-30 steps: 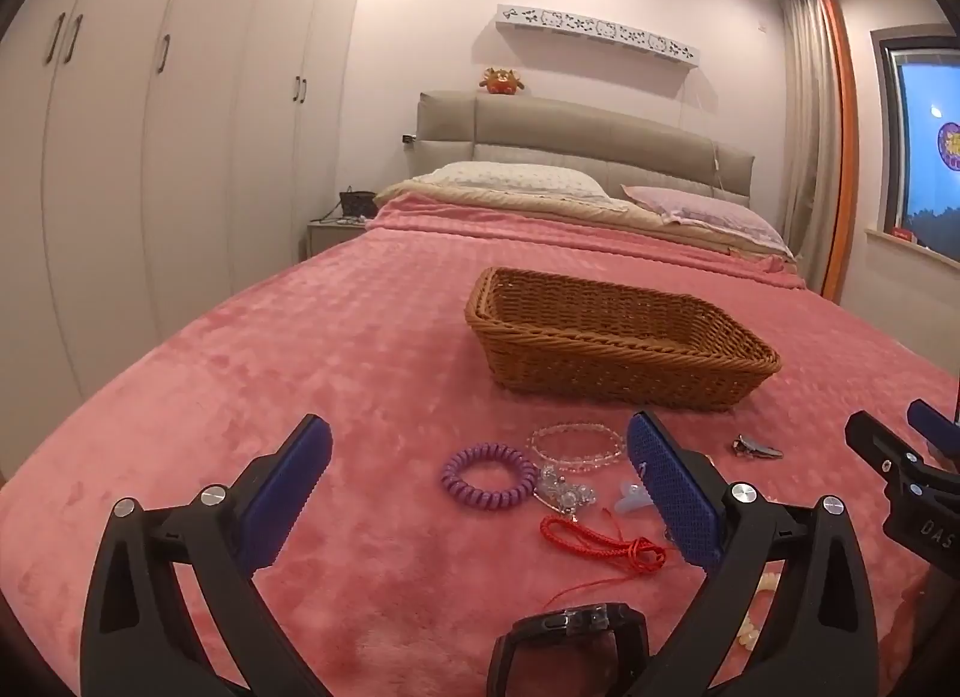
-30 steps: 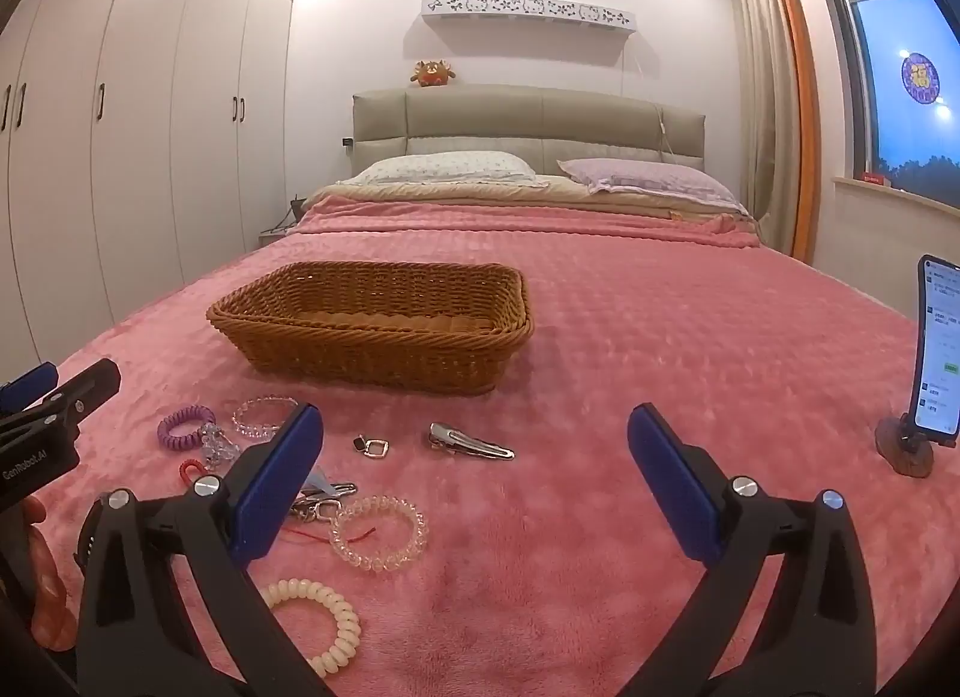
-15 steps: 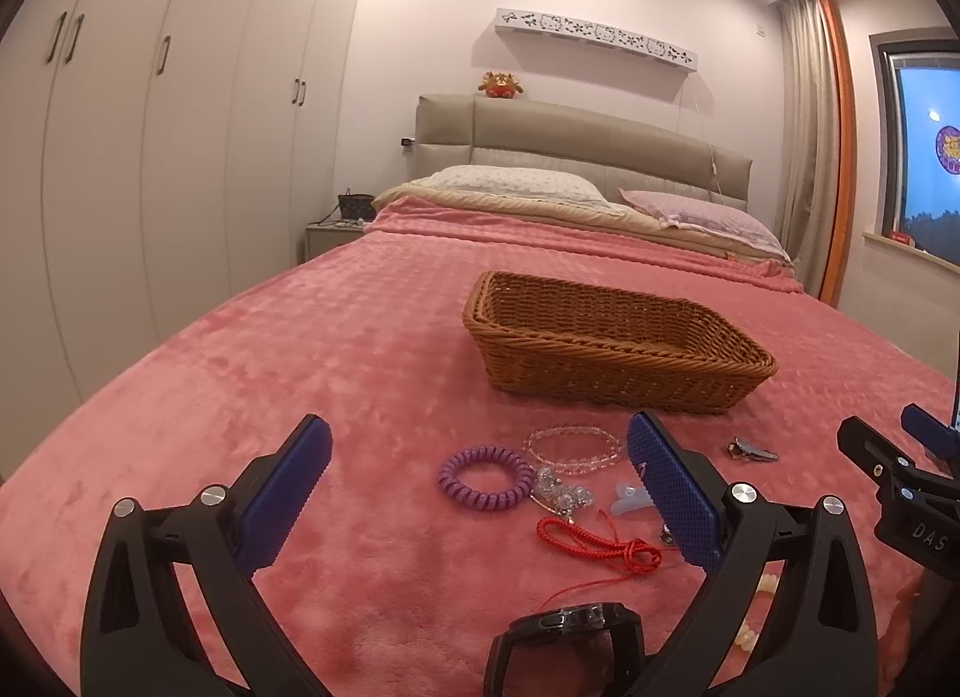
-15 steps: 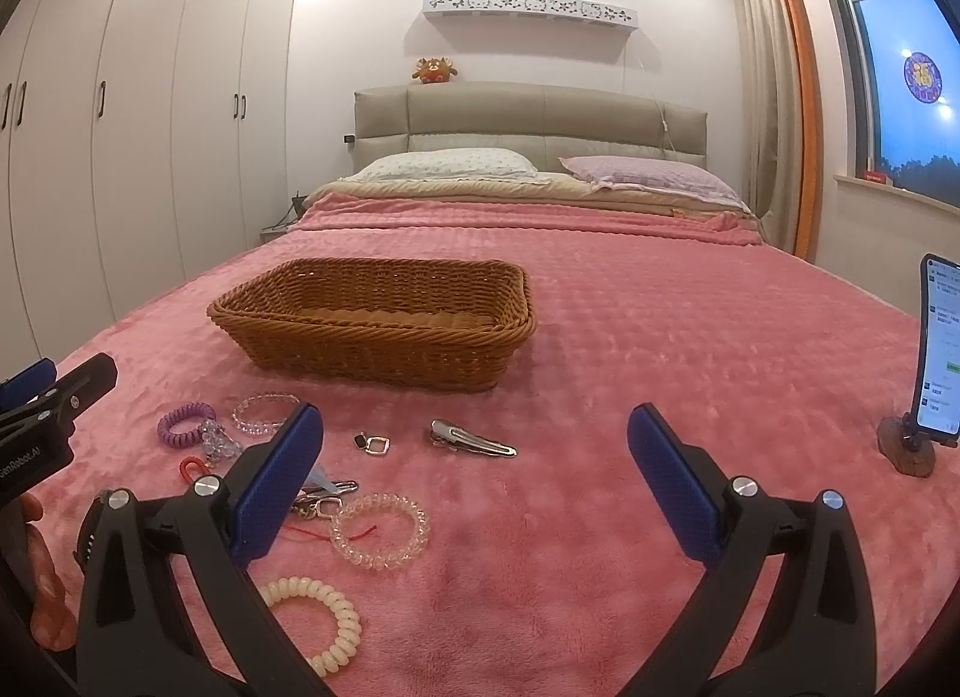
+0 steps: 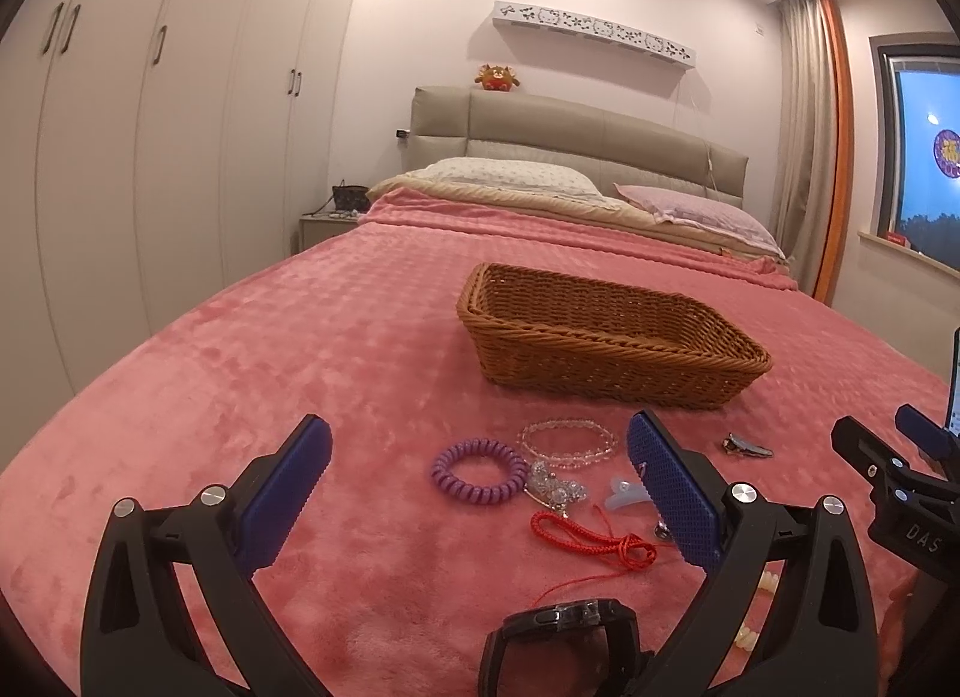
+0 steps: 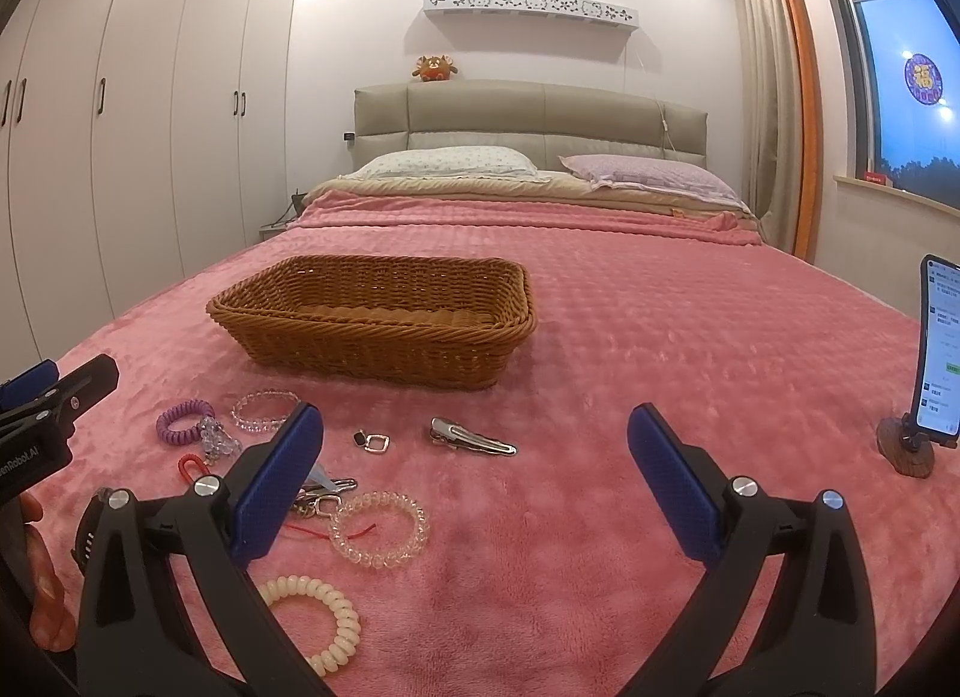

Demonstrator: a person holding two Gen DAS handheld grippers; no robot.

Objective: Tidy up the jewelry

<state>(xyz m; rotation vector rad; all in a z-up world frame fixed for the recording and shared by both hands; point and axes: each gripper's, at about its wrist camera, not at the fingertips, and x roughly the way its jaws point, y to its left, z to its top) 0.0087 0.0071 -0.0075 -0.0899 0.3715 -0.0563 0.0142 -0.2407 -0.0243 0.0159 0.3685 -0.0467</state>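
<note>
Here, a ribbed purple coil hair tie (image 5: pixel 477 473) and clear beaded bracelet (image 5: pixel 567 443) lie between the left gripper's (image 5: pixel 477 493) spread jaws; the right gripper (image 6: pixel 474 478) gapes empty.

The wicker basket (image 6: pixel 378 325) sits on the bed (image 6: pixel 660 349), with the pillows (image 6: pixel 450 161) and headboard (image 6: pixel 528 120) behind it and the wardrobe (image 6: pixel 120 126) along the left wall. In front of the basket lie the small pieces: a coiled hair tie (image 5: pixel 477 472) at the left, a beaded bracelet (image 5: pixel 567 442) just right of it and nearer the basket, a crystal trinket (image 5: pixel 555 487) touching both. In front of those lies a knotted cord (image 5: pixel 591 538), and nearer still a watch (image 5: pixel 564 637). Right of the cluster lie a square pendant (image 6: pixel 373 443) and a metal hair clip (image 6: pixel 471 436). Closer to the cameras lie two spiral hair ties (image 6: pixel 381 526), one (image 6: pixel 318 613) in front of the other. A phone on a stand (image 6: pixel 936 361) stands far right on the bed.
</note>
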